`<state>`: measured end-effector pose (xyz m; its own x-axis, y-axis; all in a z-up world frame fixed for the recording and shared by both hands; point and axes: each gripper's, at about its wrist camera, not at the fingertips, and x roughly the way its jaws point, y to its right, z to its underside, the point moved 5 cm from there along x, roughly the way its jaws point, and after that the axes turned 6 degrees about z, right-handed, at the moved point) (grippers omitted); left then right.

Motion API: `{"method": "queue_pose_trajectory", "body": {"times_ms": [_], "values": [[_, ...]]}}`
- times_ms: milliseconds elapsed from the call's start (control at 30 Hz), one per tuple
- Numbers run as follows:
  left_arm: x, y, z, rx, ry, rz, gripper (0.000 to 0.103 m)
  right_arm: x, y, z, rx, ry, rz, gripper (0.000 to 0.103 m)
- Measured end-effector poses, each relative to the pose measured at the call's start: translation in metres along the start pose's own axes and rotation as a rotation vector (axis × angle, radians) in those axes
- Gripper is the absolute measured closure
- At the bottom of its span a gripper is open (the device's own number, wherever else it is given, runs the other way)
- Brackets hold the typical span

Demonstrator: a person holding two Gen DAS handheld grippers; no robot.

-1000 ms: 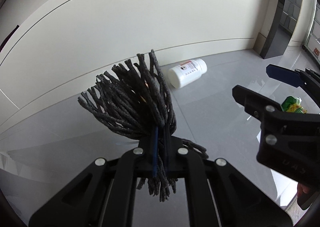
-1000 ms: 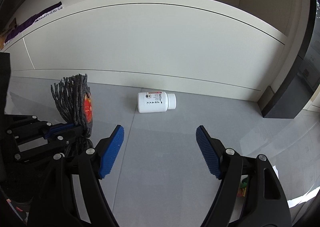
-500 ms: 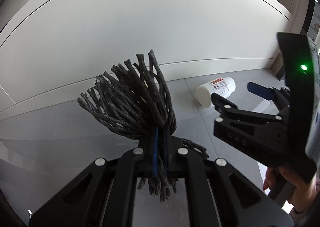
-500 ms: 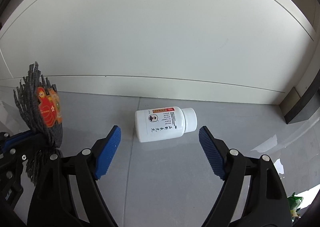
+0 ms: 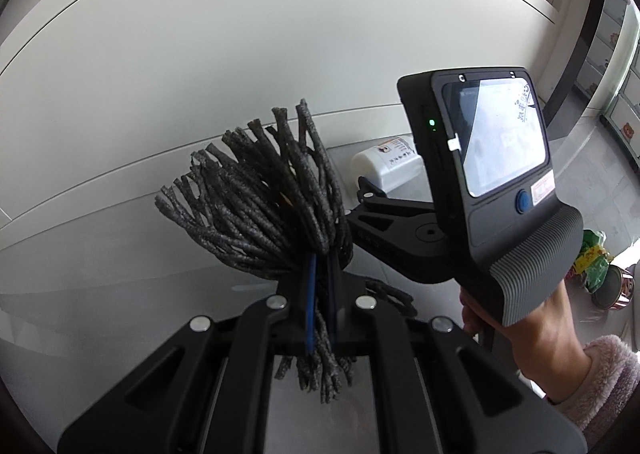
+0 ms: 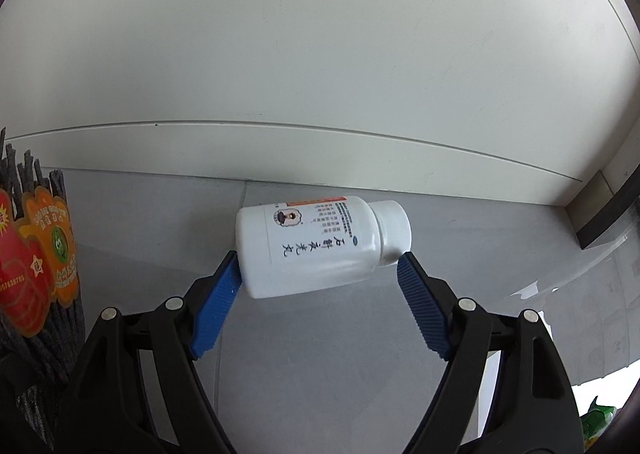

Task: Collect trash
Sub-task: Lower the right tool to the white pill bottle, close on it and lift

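At the far left of the right wrist view hung a bundle of dark grey cords with a red-and-orange sticker label on it, pinched between the pressed-together blue pads of the left hand-held gripper; its frayed ends fanned upward and its lower ends dangled below the pads. Right of it, a white plastic bottle lay on its side on the grey tiled floor, close to the pale baseboard of the wall. The bottle was smooth and rounded, with a white screw cap and a printed label bearing black characters, a small portrait and an orange band. Its long axis ran roughly parallel to the wall, base to the left and cap to the right, the cap end tilted slightly away. The right hand-held gripper was spread wide, having just narrowed slightly, with the bottle between its blue ribbed pads; the left pad met the bottle's base, while the right pad sat just beside the cap, contact there unclear. In the left wrist view the body of that gripper, held by a hand in a fuzzy pink sleeve, covered much of the bottle. Farther right on the floor lay a green-and-yellow wrapper beside a small round tin.
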<state>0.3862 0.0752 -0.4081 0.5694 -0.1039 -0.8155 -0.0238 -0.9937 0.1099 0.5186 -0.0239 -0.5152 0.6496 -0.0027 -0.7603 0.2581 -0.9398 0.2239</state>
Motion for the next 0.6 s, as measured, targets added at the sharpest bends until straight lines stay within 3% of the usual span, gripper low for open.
{"method": "queue_pose_trajectory", "body": {"times_ms": [33,400,500,600], "values": [[0.001,0.000,0.000,-0.001,-0.001,0.003,0.098,0.002,-0.001,0.000,-0.004,-0.003,-0.002,0.038],[-0.002,-0.017,-0.004,-0.003,-0.001,0.005,0.098,0.000,-0.003,-0.003,0.010,0.021,-0.024,0.040],[-0.002,-0.018,-0.005,-0.003,-0.002,0.004,0.098,-0.004,-0.002,-0.001,0.008,0.003,-0.052,0.086],[-0.004,-0.017,-0.005,-0.005,0.000,0.005,0.098,-0.001,-0.001,0.001,-0.008,-0.018,-0.043,0.089]]}}
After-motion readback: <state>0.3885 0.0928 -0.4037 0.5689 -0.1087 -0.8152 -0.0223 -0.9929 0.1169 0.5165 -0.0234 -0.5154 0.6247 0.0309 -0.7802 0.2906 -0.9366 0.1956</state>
